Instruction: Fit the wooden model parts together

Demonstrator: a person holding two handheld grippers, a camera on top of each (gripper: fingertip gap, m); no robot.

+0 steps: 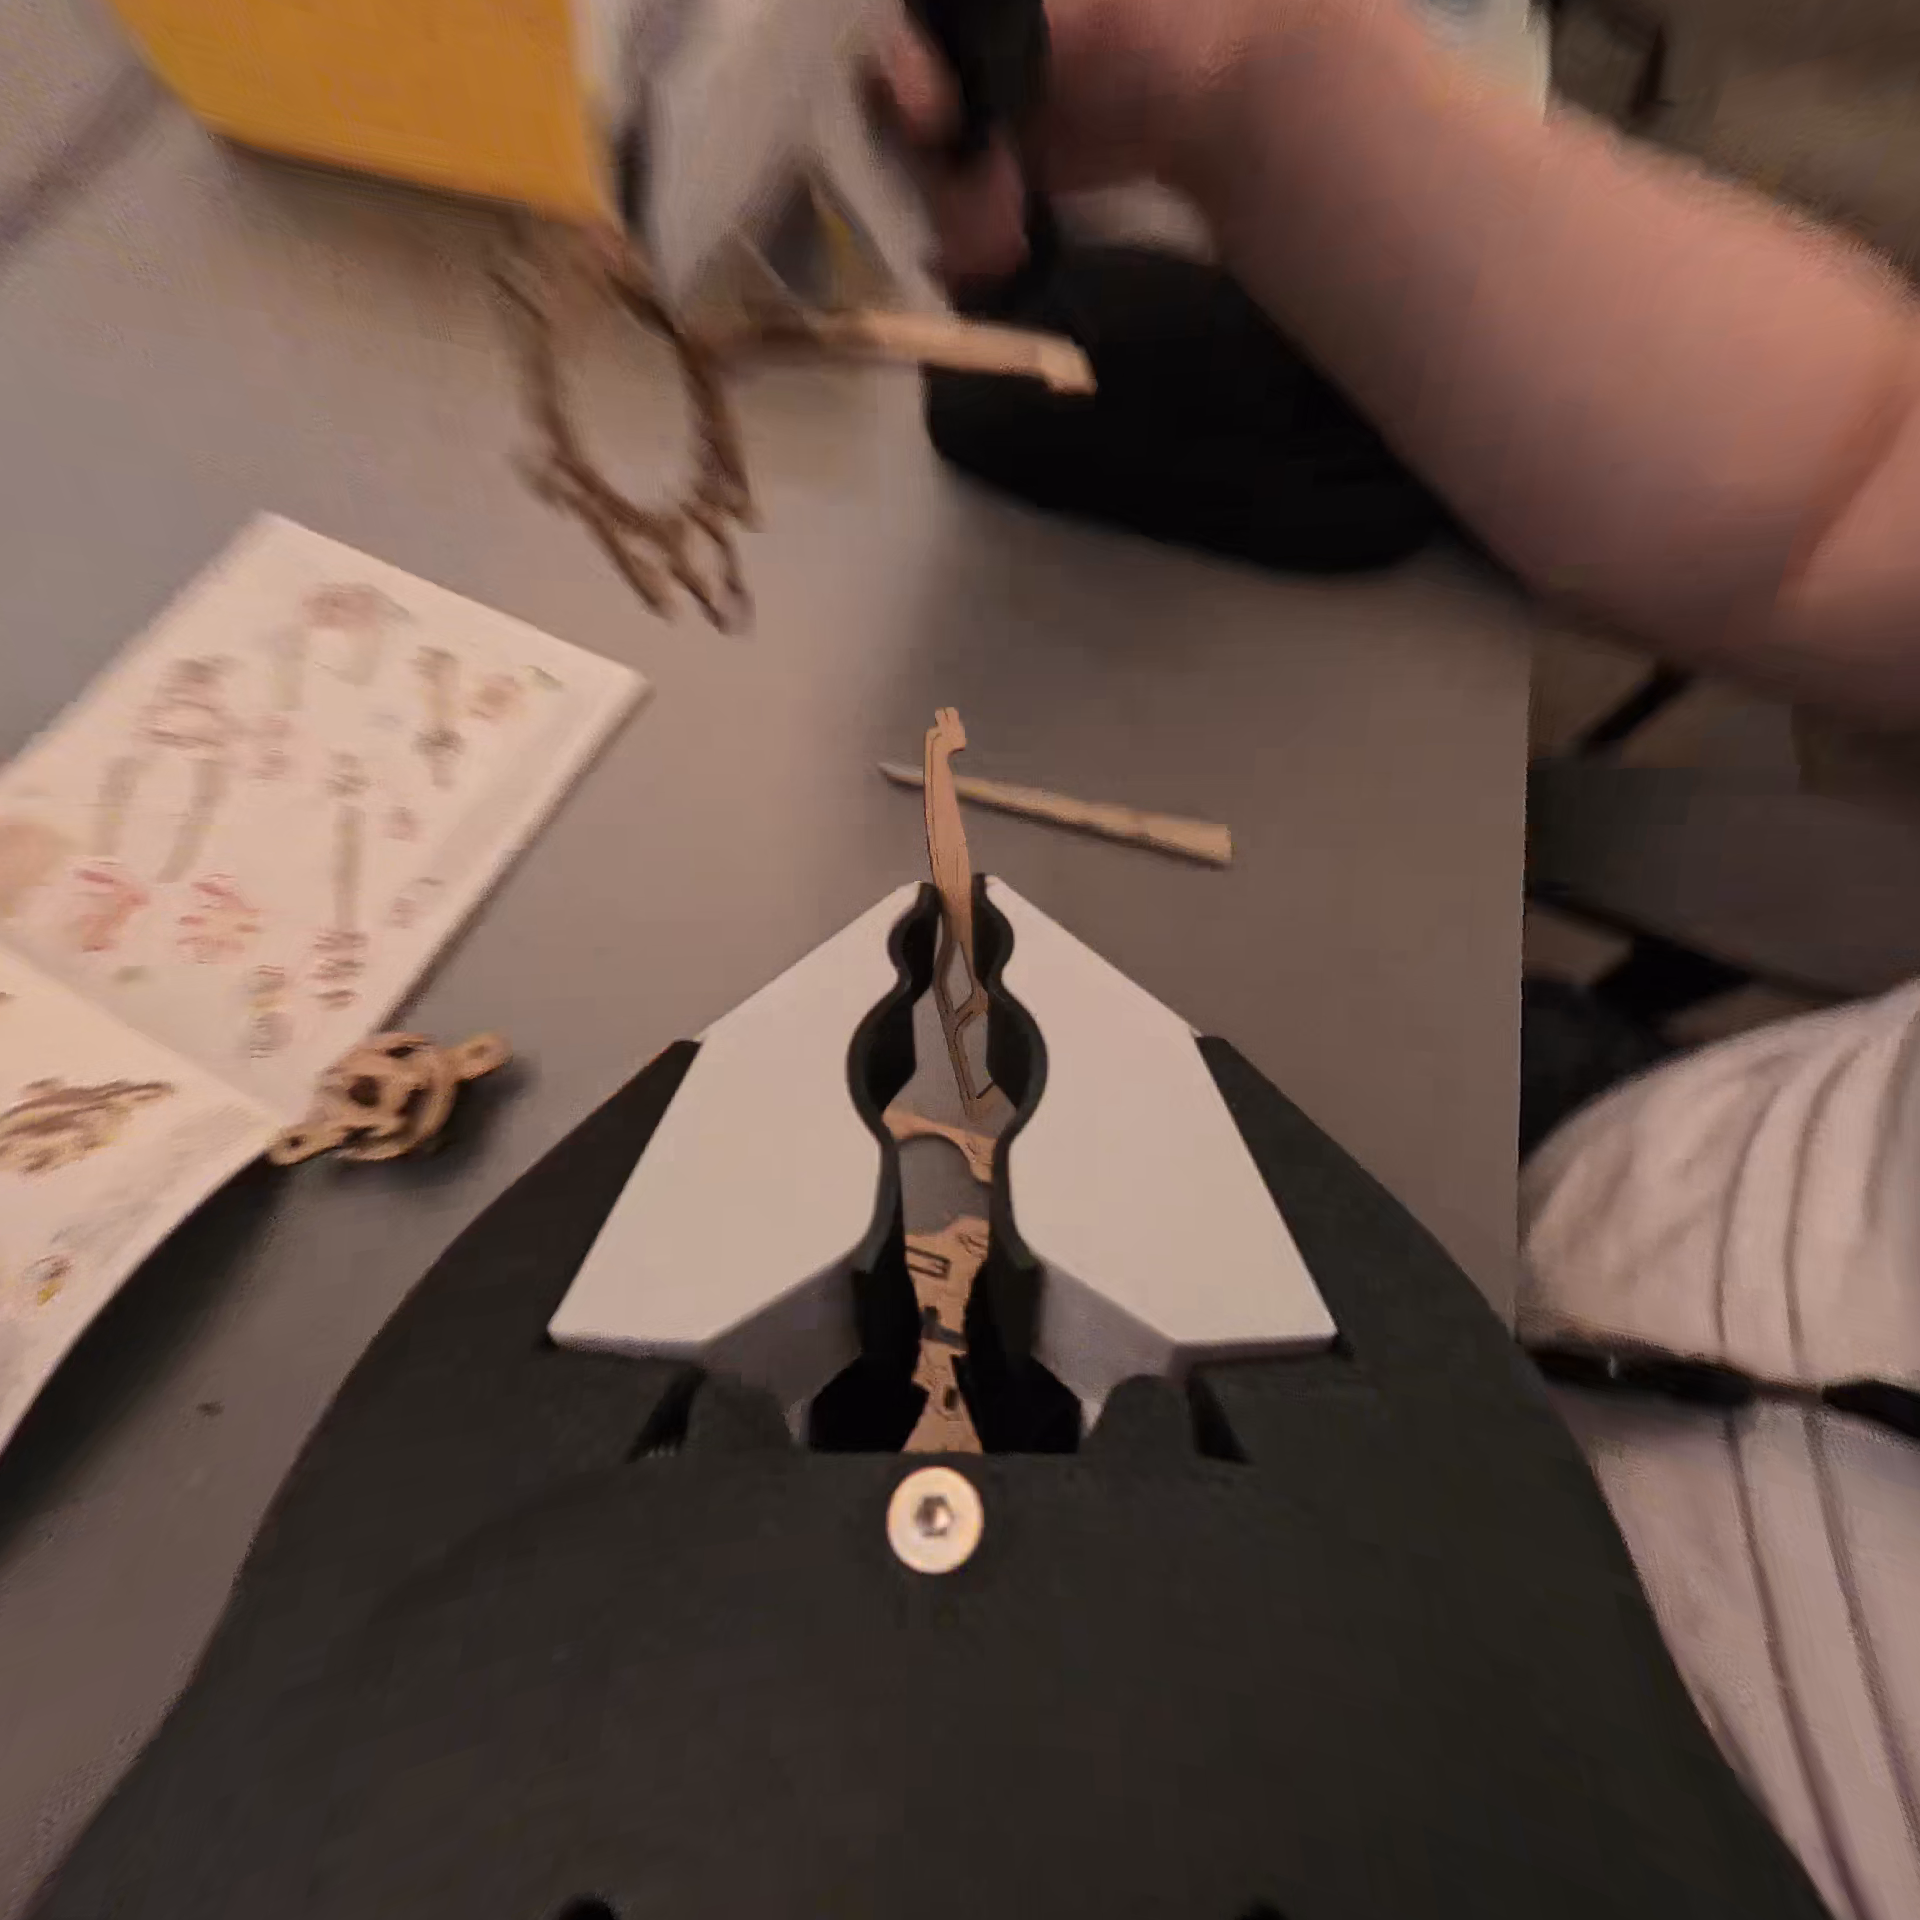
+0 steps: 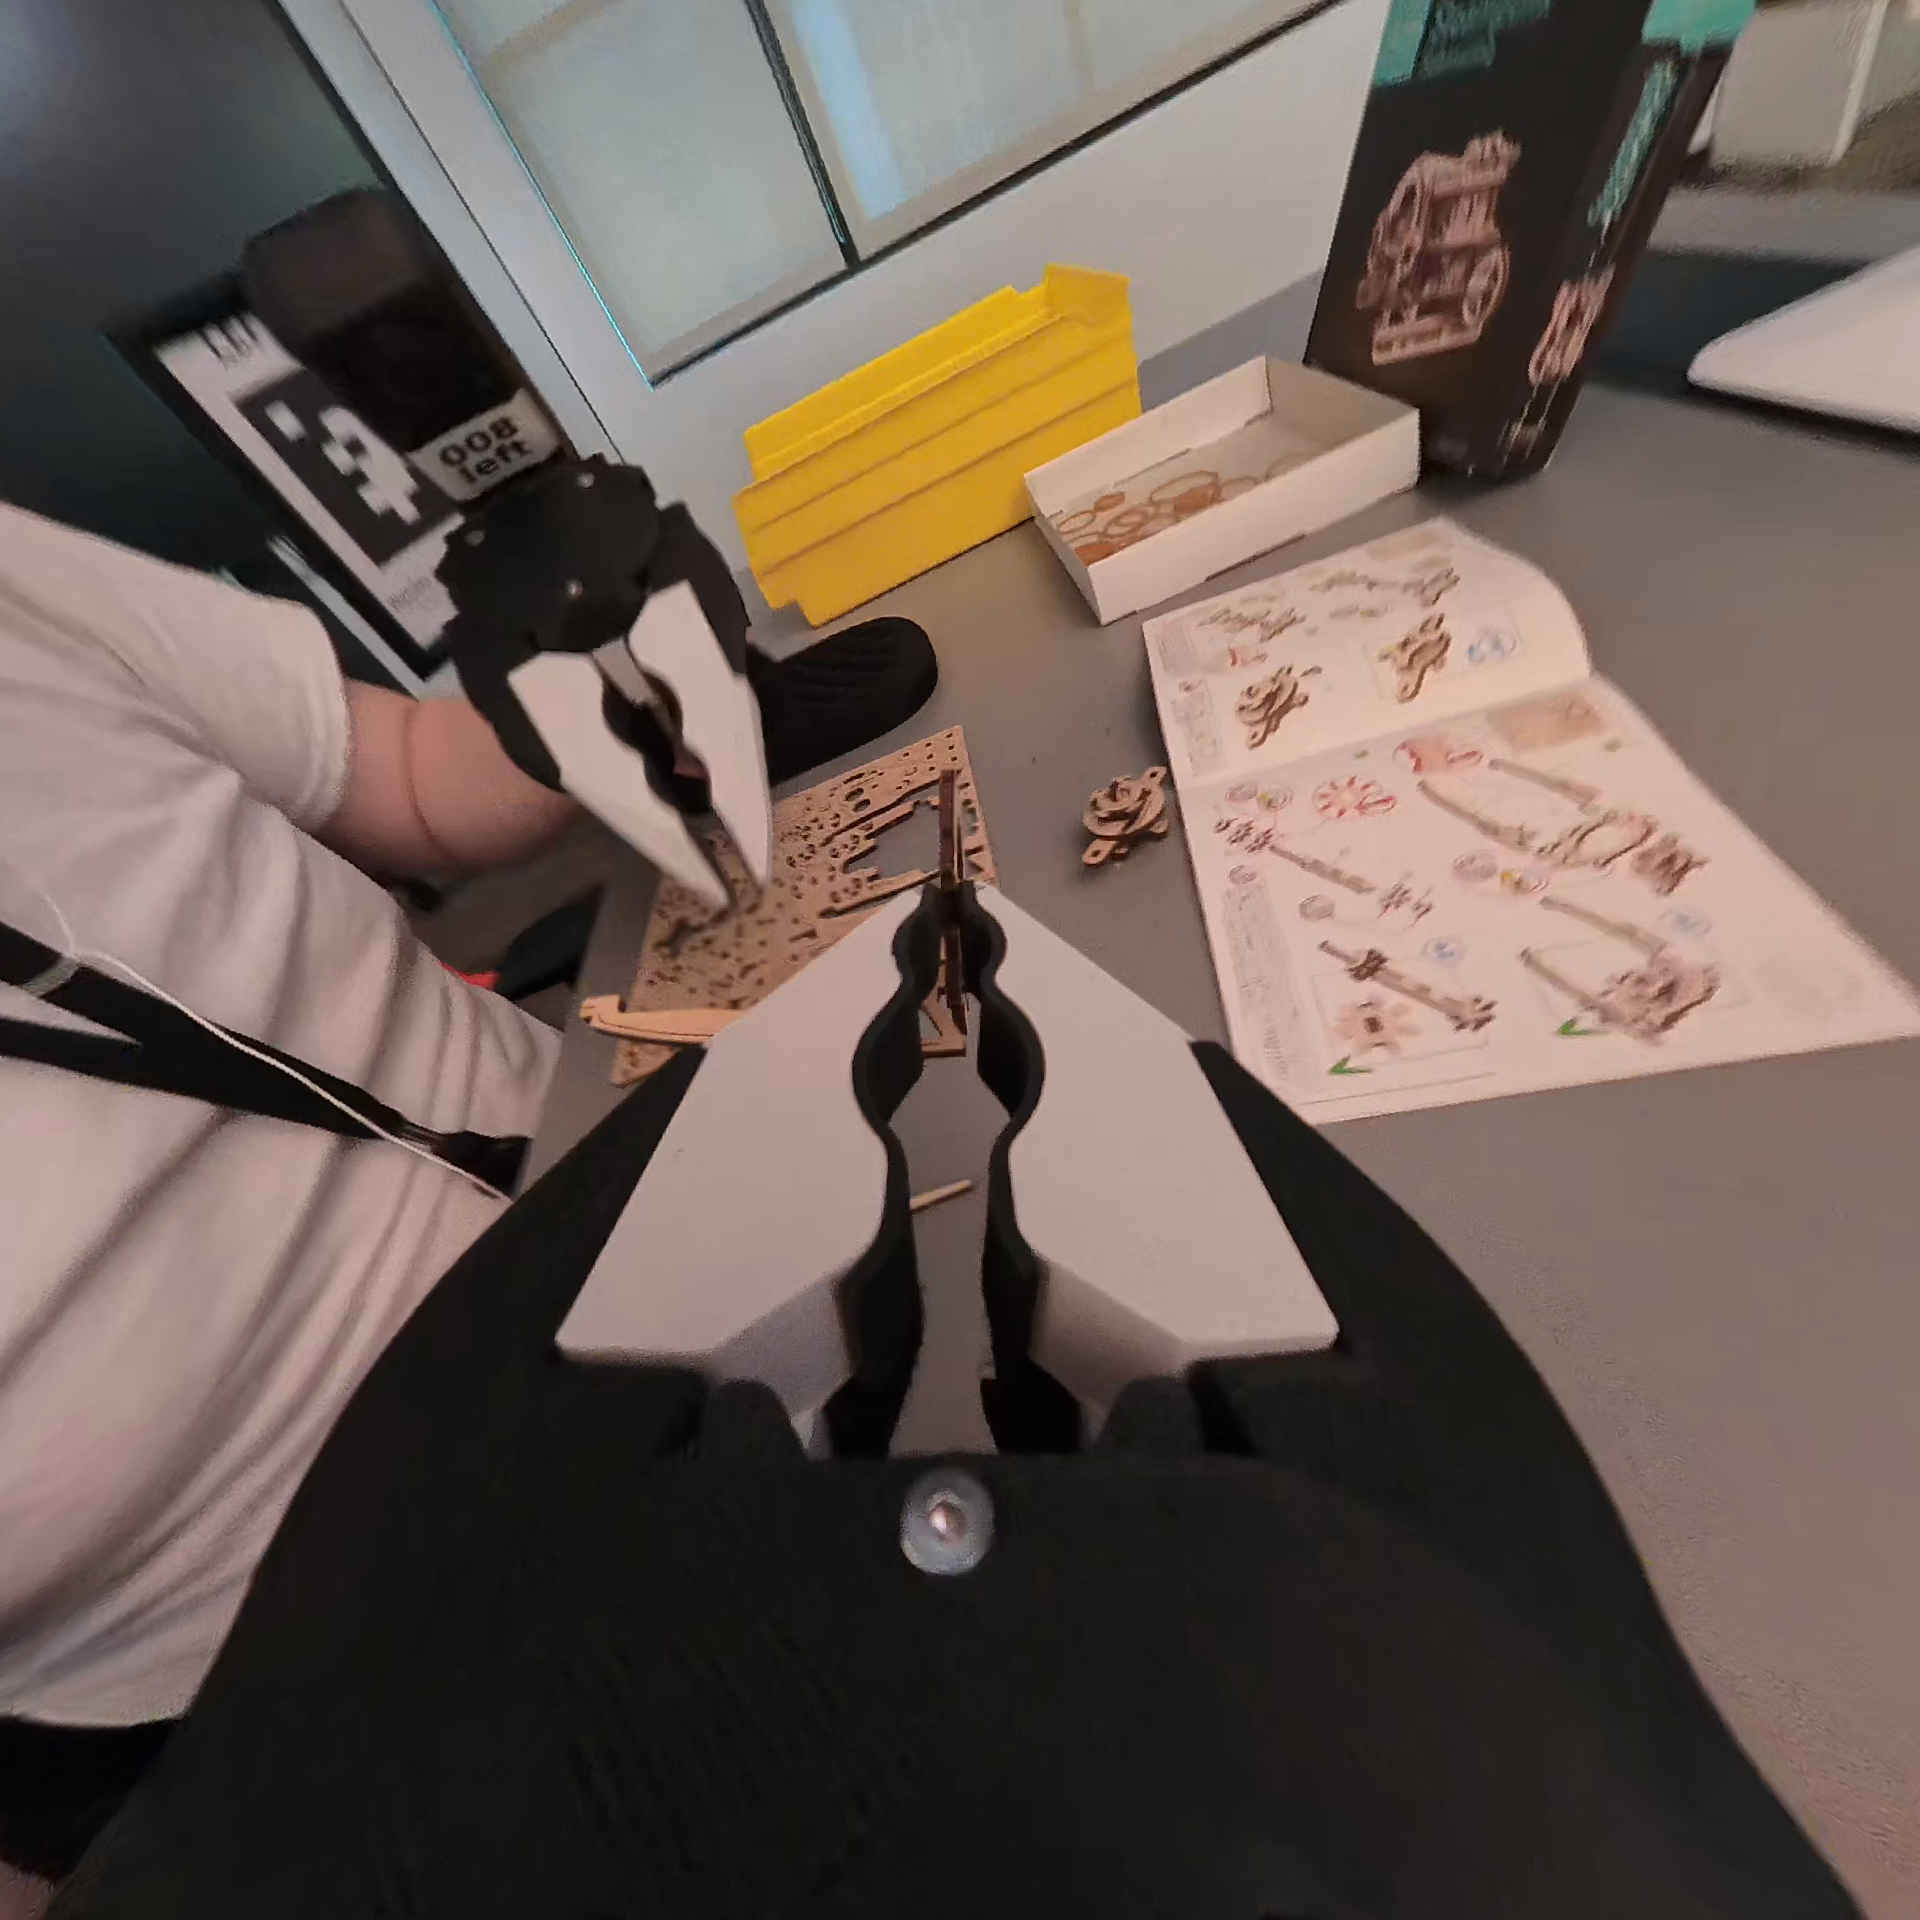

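My left gripper (image 1: 951, 891) is shut on a thin flat wooden part (image 1: 943, 800) that sticks out past its fingertips. In the right wrist view the left gripper (image 2: 727, 883) points down at a punched-out wooden sheet (image 2: 862, 831). My right gripper (image 2: 948, 896) is shut on a thin dark wooden part (image 2: 947, 821), seen edge-on and held upright above that sheet. The right gripper (image 1: 769, 197) shows blurred at the top of the left wrist view, with a blurred wooden frame piece (image 1: 634, 468) below it. A small round assembled wooden piece (image 2: 1124, 816) lies on the grey table (image 2: 1507, 1299).
An open instruction booklet (image 2: 1455, 831), a white tray of wooden rings (image 2: 1226, 488), a yellow bin (image 2: 935, 447) and a dark product box (image 2: 1507, 229) stand on the table. A wooden stick (image 1: 1060, 816) and a long wooden part (image 2: 644, 1020) lie loose. A person's arm (image 1: 1507, 364) and a black object (image 2: 842, 681) are nearby.
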